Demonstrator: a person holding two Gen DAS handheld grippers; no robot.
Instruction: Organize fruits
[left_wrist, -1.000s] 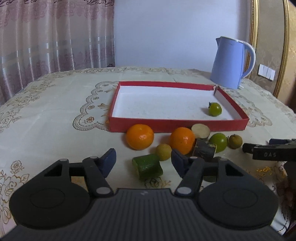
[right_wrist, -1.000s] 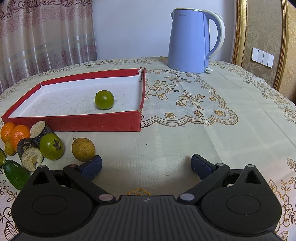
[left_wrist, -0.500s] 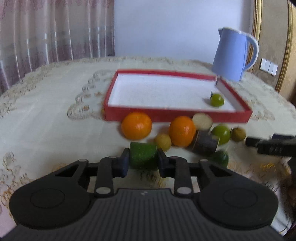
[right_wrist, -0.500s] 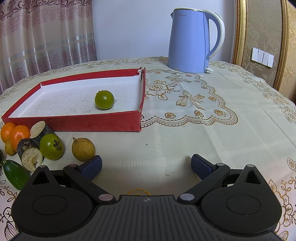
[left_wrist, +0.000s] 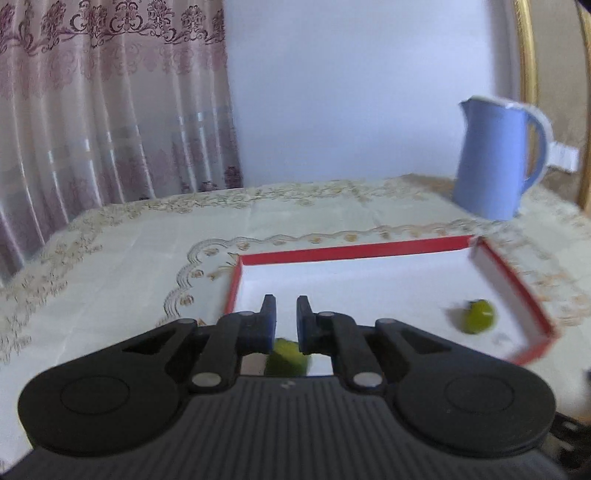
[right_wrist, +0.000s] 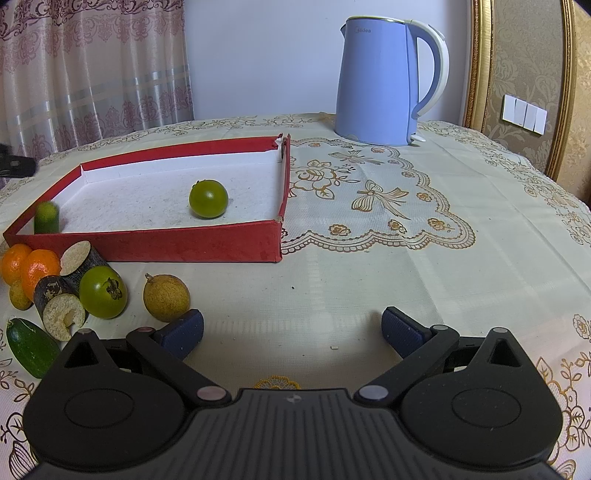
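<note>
Our left gripper (left_wrist: 282, 319) is nearly closed with jaws almost touching; our right gripper (right_wrist: 291, 328) hangs wide apart, empty.

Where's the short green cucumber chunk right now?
The short green cucumber chunk is pinched low between the left gripper fingers; in the right wrist view it hangs at the red cardboard tray near-left corner.
</note>
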